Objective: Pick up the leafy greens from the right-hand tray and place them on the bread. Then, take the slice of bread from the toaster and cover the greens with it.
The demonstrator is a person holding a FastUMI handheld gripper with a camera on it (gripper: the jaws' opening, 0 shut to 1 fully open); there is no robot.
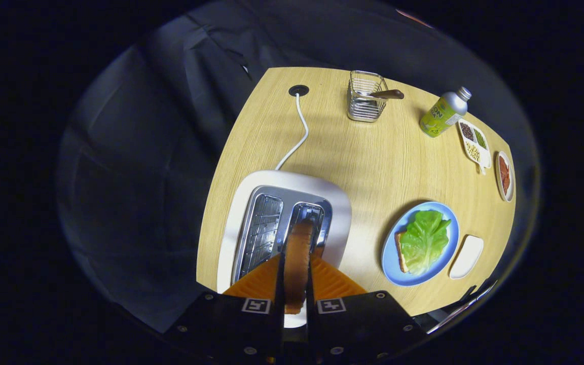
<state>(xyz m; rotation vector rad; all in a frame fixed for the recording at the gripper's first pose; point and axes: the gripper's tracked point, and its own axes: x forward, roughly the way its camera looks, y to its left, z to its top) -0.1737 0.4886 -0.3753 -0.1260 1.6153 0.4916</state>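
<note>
So the gripper [296,263] is clamped on a slice of toast [298,256], both fingers pressing flat against its two sides, with the slice standing upright on its edge between them. The far end of the toast sits right over the right-hand slot of the toaster [284,223]; can't really tell if it's still partly in the slot or already clear of it. The left slot next to it shows only its wire rack.

The toaster is a white two-slot one with a shiny metal top, sitting on a light wooden table [353,157]. Its white cord [299,133] runs away from the fingers up to a round cable hole [298,90] in the tabletop.

Off to the right of the toaster there's a blue plate [392,256] with the other bread slice [400,251] on it, and the lettuce leaf [425,241] is already lying on top of that bread, covering most of it. Just beside the plate on its right is a small white tray [467,256].

Further out: a wire basket [366,96] with a brown-handled utensil [386,94] sticking out, a green and silver bottle [444,112], a white divided dish [474,142] with beans or seeds in its compartments, and a little oval dish [504,175] holding something reddish.
</note>
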